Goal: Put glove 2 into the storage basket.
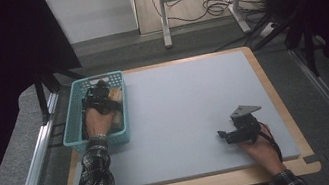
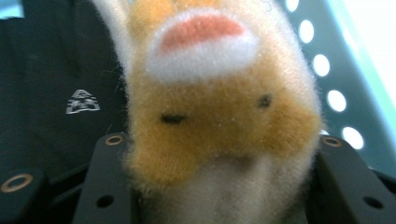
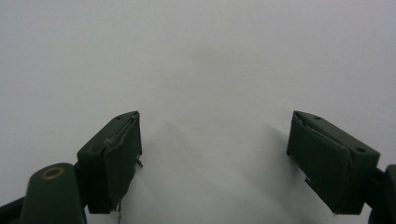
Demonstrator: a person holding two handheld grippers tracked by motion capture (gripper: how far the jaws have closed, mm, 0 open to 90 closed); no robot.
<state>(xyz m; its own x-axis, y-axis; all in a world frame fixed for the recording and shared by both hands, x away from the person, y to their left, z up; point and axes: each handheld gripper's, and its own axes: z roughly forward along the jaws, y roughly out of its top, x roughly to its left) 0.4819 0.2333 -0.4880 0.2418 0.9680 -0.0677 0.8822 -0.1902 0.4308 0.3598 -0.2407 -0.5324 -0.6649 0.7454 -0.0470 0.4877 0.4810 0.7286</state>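
Left gripper (image 1: 102, 97) is down inside the teal basket (image 1: 71, 121) at the upper left of the high view, jaws either side of an orange-and-white plush toy (image 2: 219, 107). In the left gripper view the toy sits between both jaws and appears to touch them, so I read it as gripped, though the close-up is too blurred to be sure the pads are pressing. The toy is in the basket, perforated wall at the right of that view, a dark item with a white mark (image 2: 83, 101) beside it. Right gripper (image 1: 233, 134) rests at the lower right on the grey mat (image 1: 189, 103), jaws wide, nothing between them. Progress: the toy is in the basket; either releasing it or lifting it out is left.
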